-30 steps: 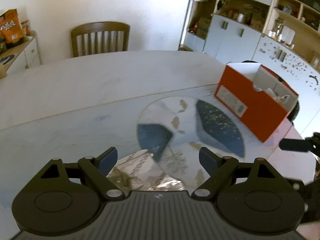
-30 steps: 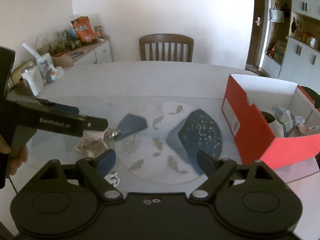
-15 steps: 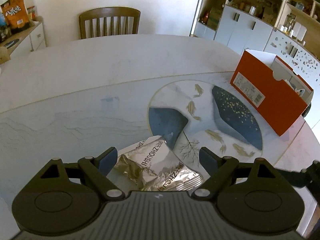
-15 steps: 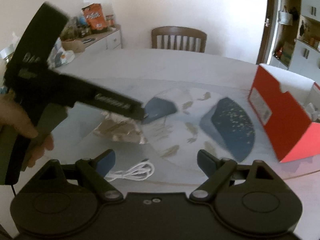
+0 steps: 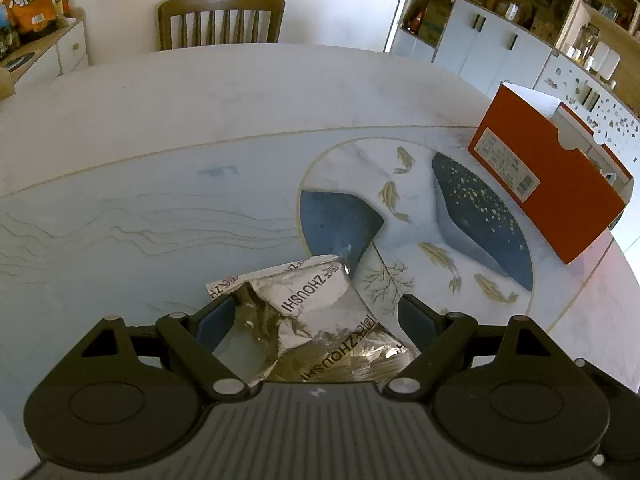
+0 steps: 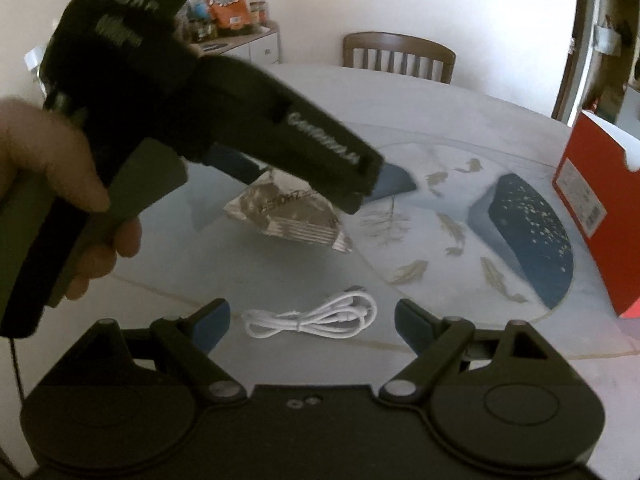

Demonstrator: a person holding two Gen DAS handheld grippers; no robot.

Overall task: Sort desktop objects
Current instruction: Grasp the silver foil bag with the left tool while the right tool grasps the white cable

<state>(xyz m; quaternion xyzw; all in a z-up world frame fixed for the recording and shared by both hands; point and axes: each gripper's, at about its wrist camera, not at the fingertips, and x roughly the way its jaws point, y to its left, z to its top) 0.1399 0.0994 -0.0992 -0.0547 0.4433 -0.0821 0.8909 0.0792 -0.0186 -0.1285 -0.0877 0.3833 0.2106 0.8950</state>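
Beside the orange shoebox [image 5: 560, 196], both grippers close in on the loose items.

The left gripper [image 5: 312, 314] hovers with jaws apart around a silver foil packet [image 5: 316, 312] printed "ZHOUSHI", not yet pinched; the right gripper [image 6: 312, 316], also spread wide, faces a coiled white USB cable [image 6: 316, 318]. Packet and cable lie on the table [image 5: 200, 100] well left of the shoebox, the cable nearer the person. The box seems to hold a few things, so sorting looks partly done. The left tool's side lettering is blurred.
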